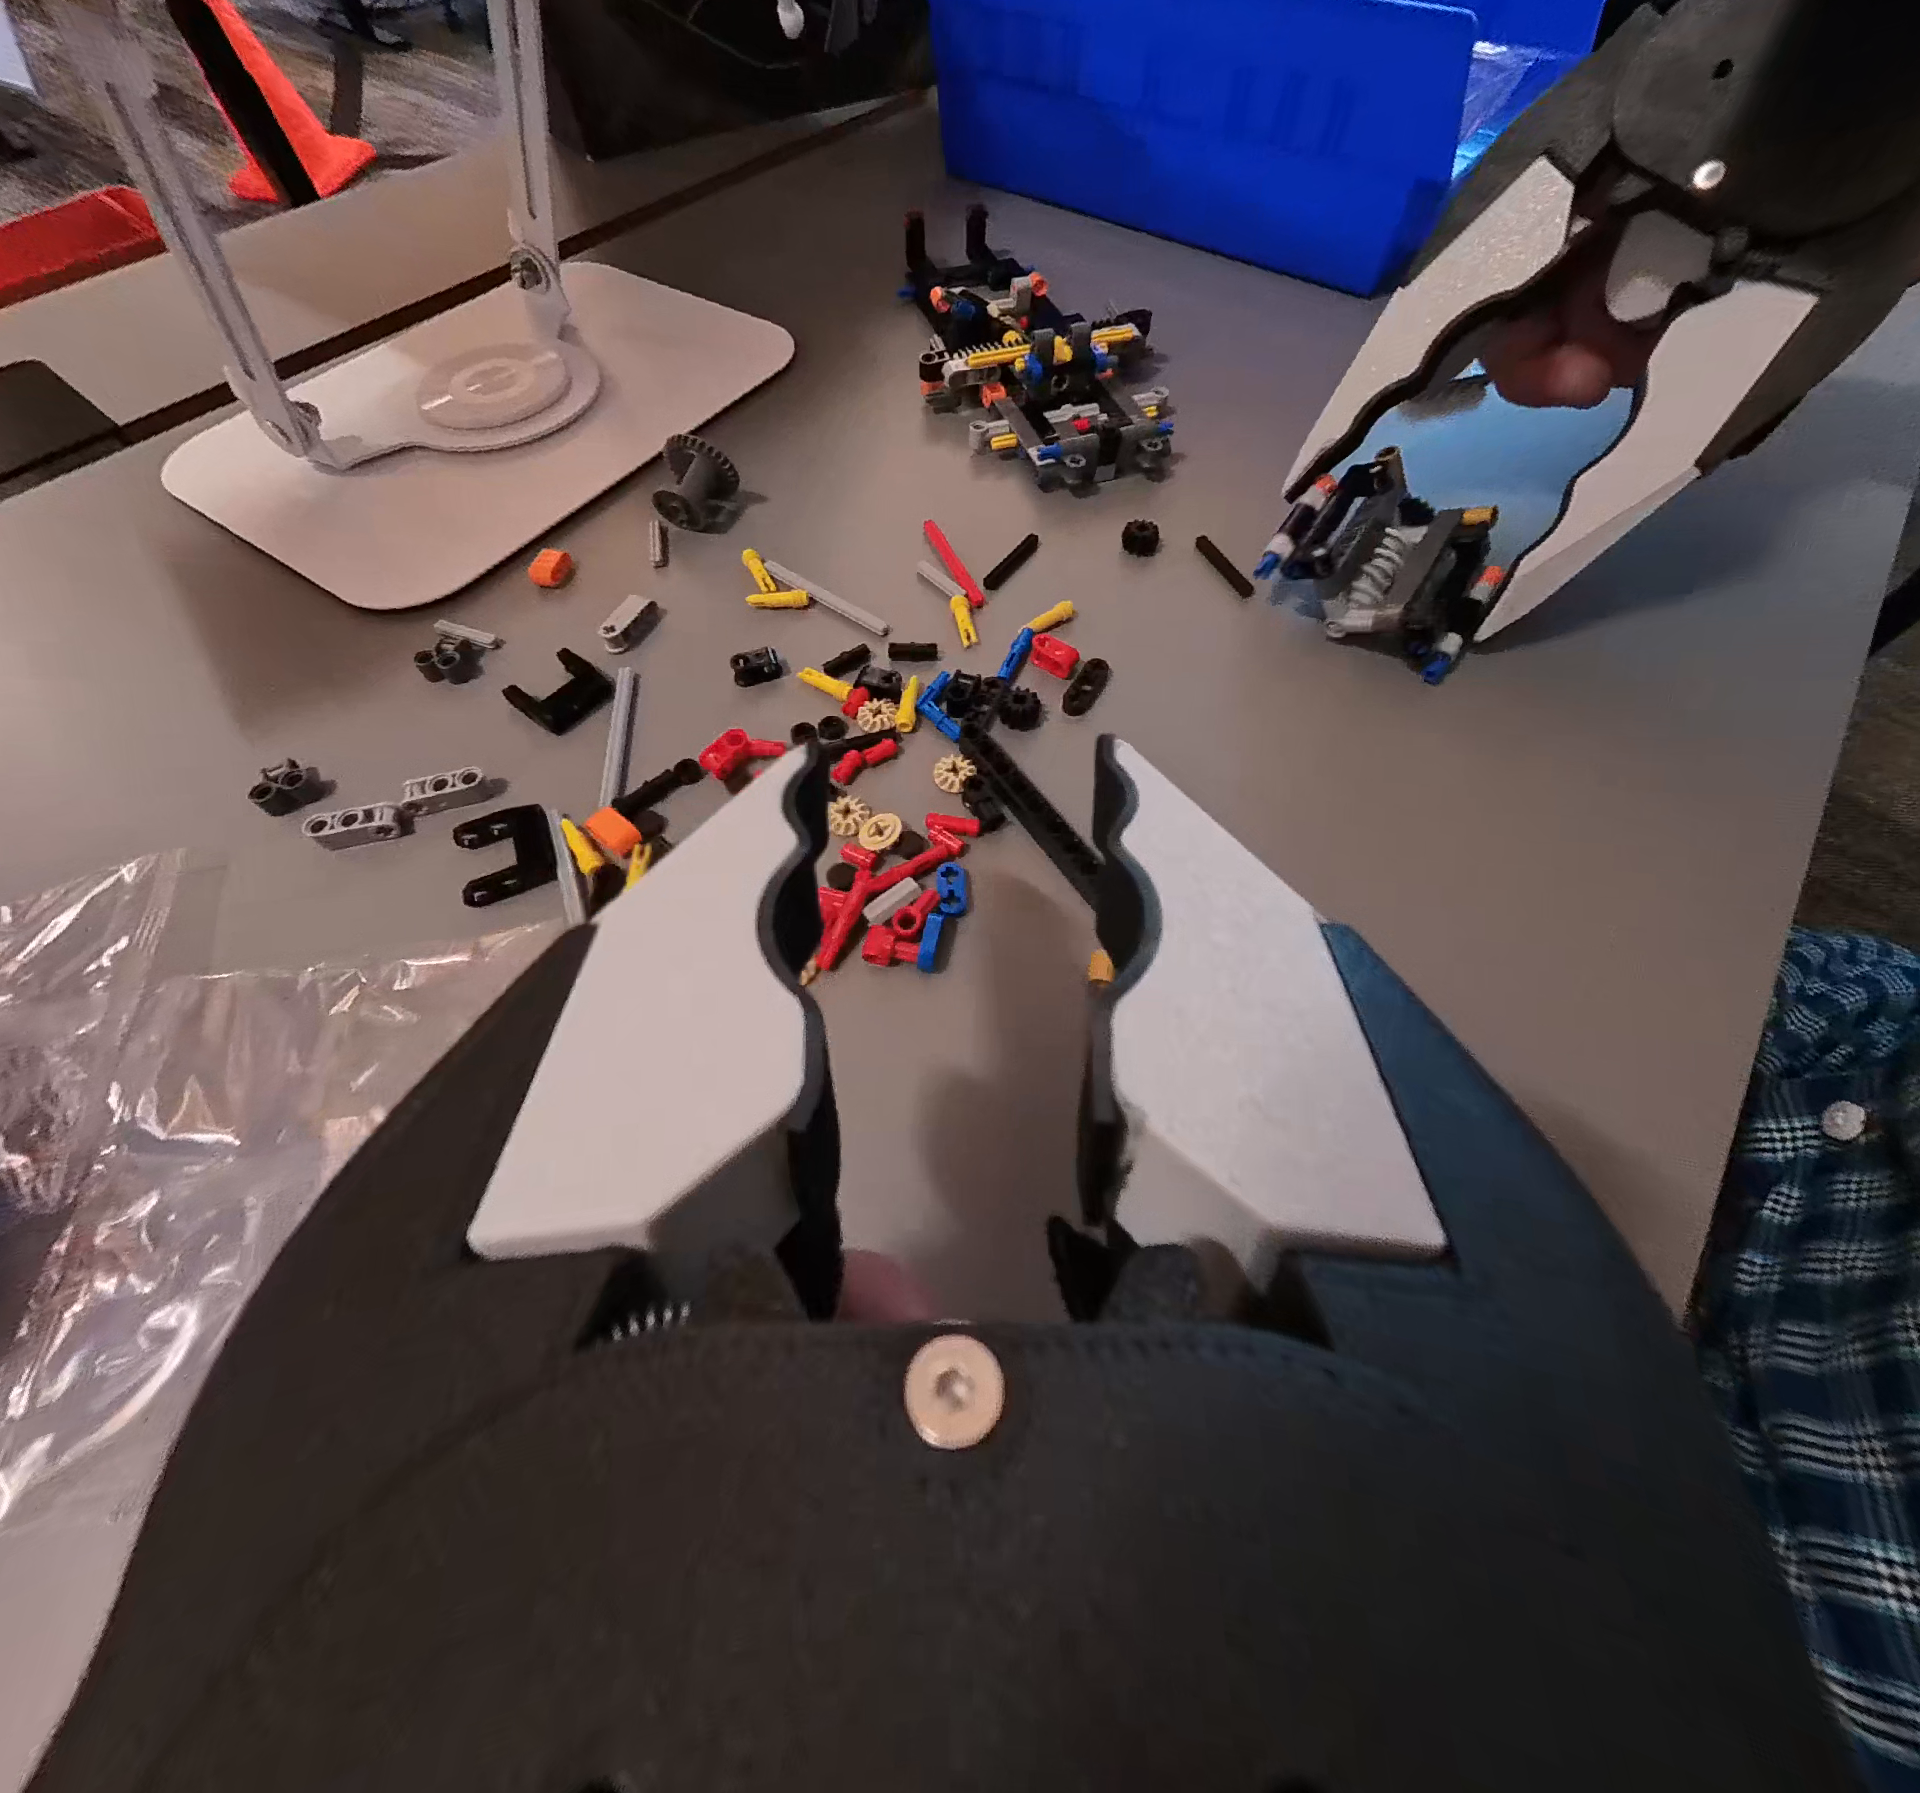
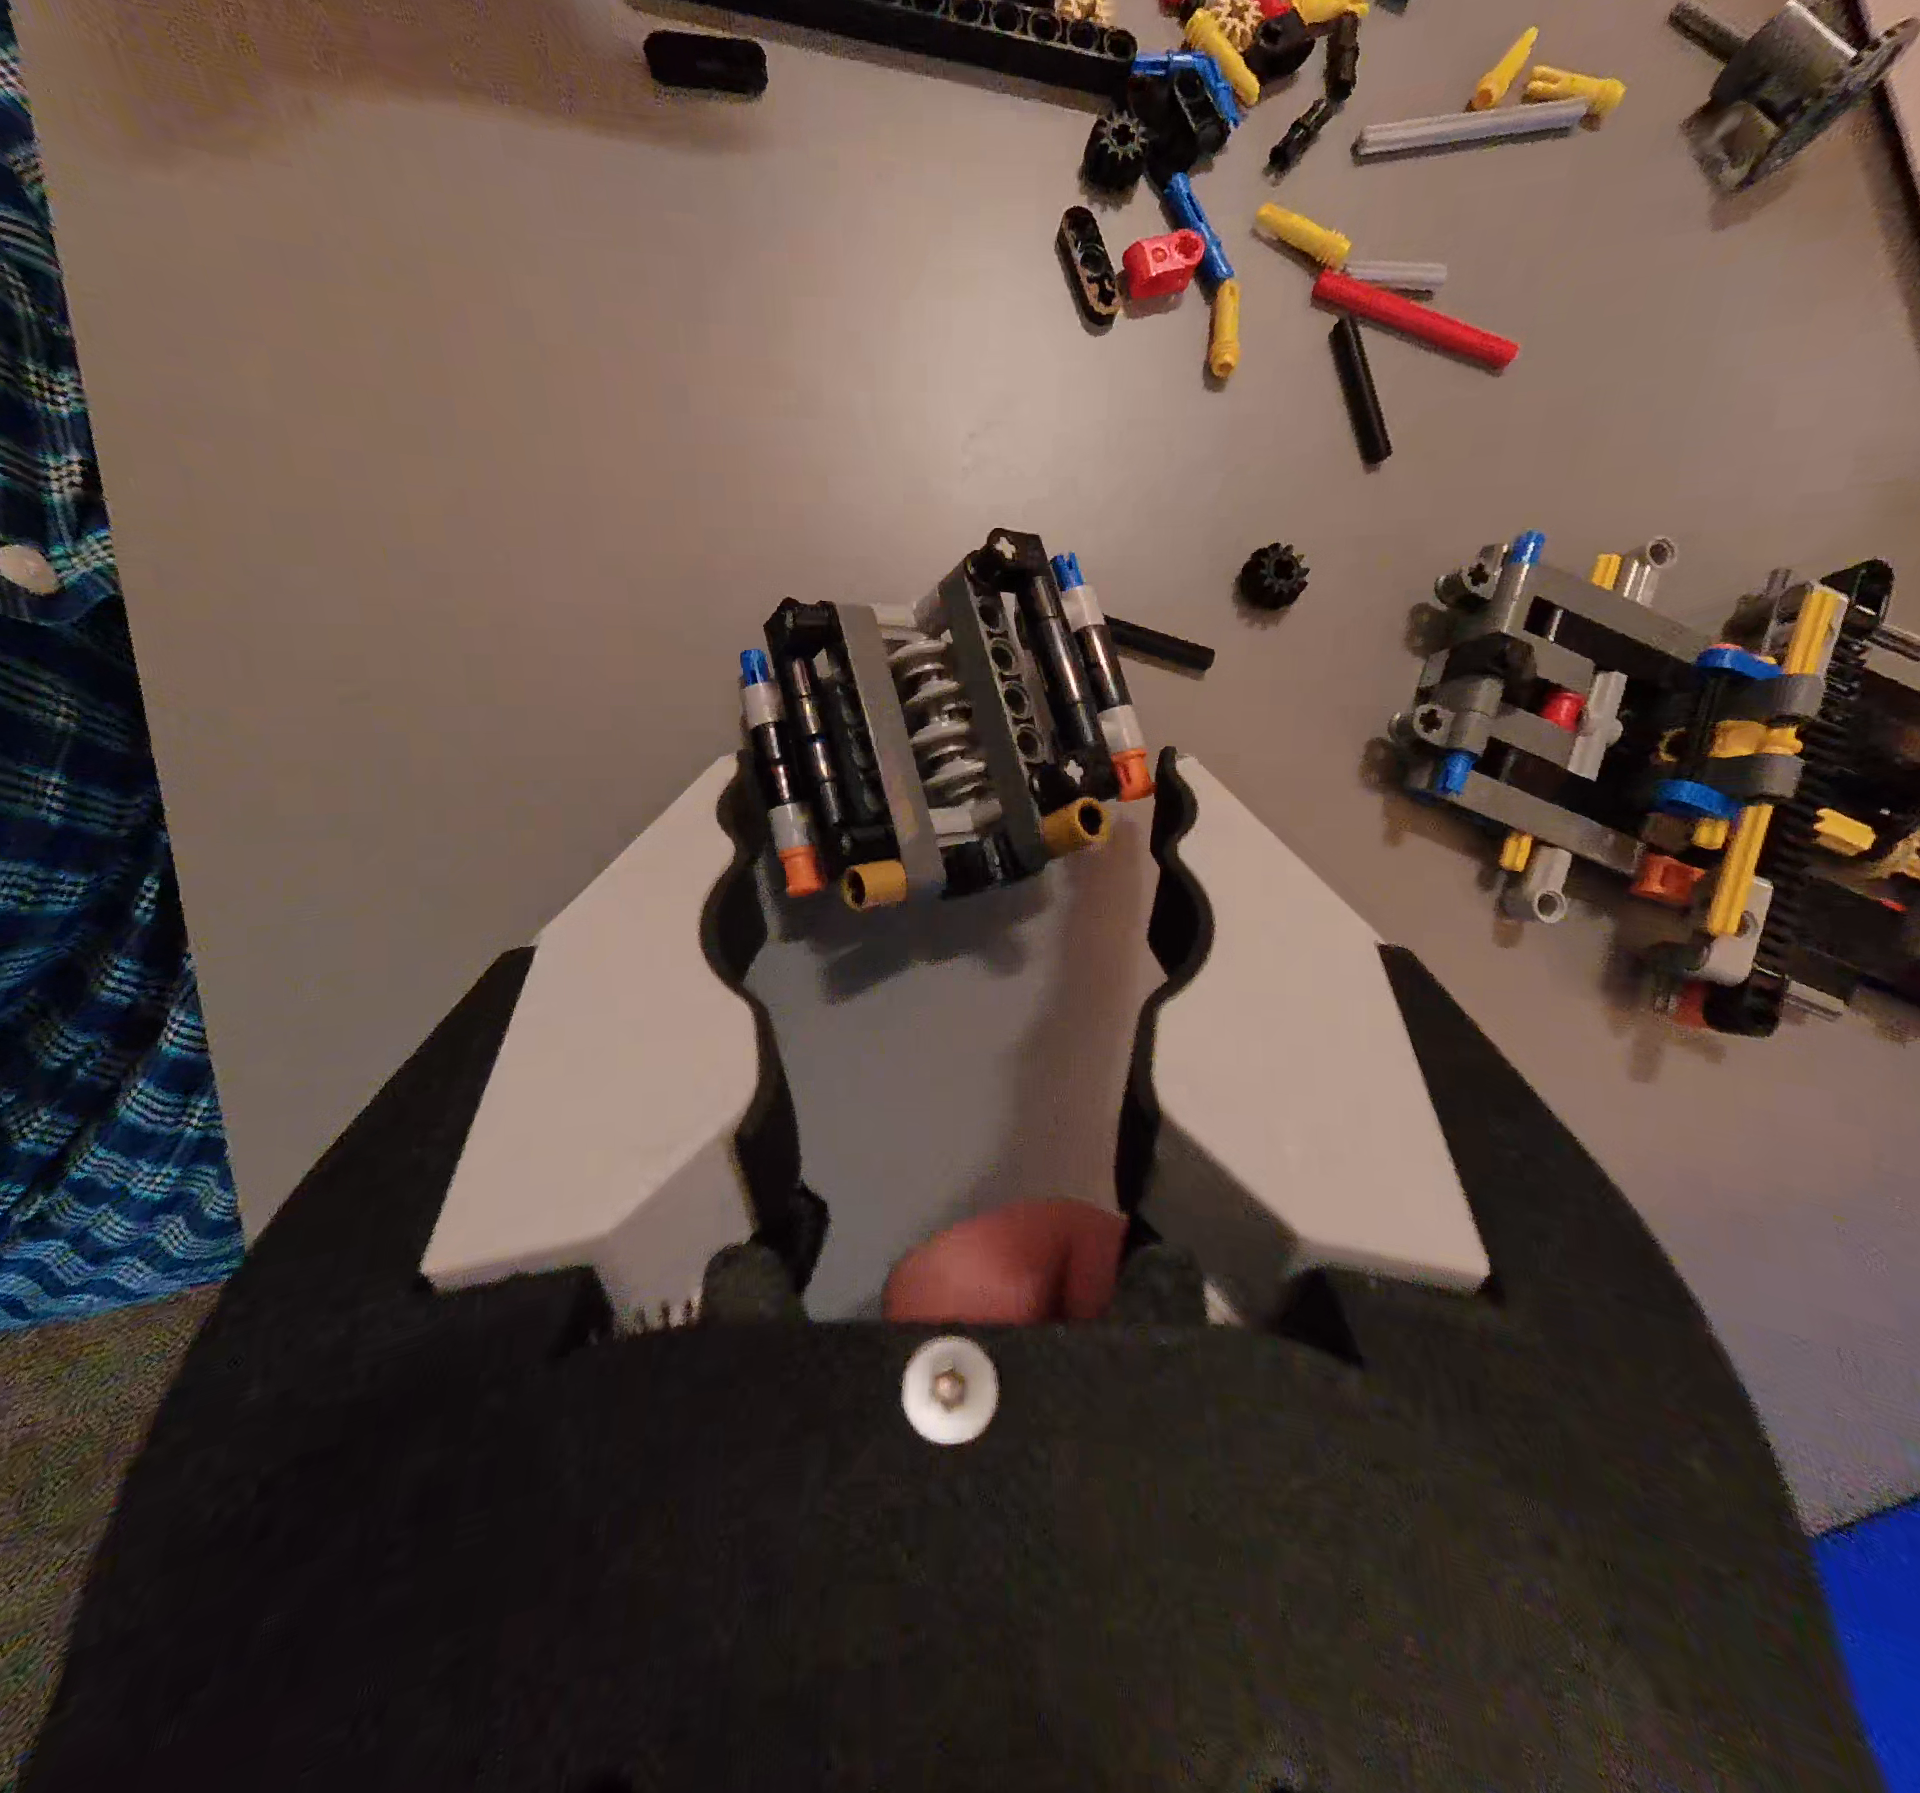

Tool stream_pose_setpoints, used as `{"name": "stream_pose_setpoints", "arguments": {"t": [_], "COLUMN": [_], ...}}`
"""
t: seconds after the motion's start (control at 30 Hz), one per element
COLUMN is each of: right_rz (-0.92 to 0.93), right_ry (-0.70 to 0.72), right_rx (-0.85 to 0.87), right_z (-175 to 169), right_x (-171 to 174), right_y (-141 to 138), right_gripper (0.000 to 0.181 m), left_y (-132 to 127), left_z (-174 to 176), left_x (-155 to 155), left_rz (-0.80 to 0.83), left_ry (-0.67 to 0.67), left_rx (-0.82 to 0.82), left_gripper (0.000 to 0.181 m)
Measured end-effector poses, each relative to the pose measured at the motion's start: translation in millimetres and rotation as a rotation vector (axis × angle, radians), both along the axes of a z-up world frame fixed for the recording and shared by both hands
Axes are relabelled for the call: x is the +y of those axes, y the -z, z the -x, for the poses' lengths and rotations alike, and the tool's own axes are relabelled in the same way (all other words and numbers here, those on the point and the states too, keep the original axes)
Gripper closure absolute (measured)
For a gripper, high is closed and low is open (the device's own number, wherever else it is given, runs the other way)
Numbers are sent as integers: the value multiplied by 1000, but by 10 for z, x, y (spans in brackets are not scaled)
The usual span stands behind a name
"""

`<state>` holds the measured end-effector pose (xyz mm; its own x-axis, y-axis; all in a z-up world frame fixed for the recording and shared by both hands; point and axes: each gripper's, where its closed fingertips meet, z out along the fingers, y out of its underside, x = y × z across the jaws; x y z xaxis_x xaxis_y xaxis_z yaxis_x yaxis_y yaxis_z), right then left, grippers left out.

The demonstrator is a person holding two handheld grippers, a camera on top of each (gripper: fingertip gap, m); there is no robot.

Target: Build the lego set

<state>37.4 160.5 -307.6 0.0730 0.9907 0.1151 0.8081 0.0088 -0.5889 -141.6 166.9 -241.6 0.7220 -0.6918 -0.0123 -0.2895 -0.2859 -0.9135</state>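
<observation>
My left gripper [image 1: 956, 756] is open and empty, low over a pile of small red, blue, yellow and tan loose pieces [image 1: 894, 870] on the grey table [image 1: 1455, 860]. A long black beam [image 1: 1029, 798] lies by its right finger. My right gripper [image 2: 948, 764] is shut on a small sub-assembly [image 2: 940, 725] of black and grey beams with a grey spring and blue and orange pins, held tilted at the table surface. It also shows in the left wrist view [image 1: 1371, 559]. A larger chassis assembly [image 1: 1049, 382] lies farther back, right of my right gripper [image 2: 1662, 777].
A blue bin [image 1: 1195, 102] stands at the back right. A white stand base [image 1: 468, 424] sits at the back left, a dark gear part [image 1: 694, 481] beside it. Clear plastic bags [image 1: 156, 1068] lie at the near left. A plaid sleeve [image 1: 1829, 1224] is at the table's near right edge. The gap from one gripper's tips to the other's is roughly 20 centimetres.
</observation>
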Motion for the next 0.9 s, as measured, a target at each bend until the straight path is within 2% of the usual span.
{"name": "stream_pose_setpoints", "arguments": {"t": [0.23,0.37,0.53,0.9], "right_rz": [25,30,54,77], "right_ry": [-37,-81,-116,-219], "right_rx": [58,38,-14,-19], "right_z": [205,317,363,579], "right_x": [-43,-73,-123,-217], "right_y": [-163,-152,-15,-10], "right_gripper": [109,119,118,116], "left_y": [46,91,142,224], "left_z": [15,67,149,213], "left_x": [-52,-78,-105,-151], "left_rz": [19,35,49,79], "left_ry": [-2,-11,-25,-28], "left_rx": [-11,-15,-12,-17], "left_gripper": [133,133,132,132]}}
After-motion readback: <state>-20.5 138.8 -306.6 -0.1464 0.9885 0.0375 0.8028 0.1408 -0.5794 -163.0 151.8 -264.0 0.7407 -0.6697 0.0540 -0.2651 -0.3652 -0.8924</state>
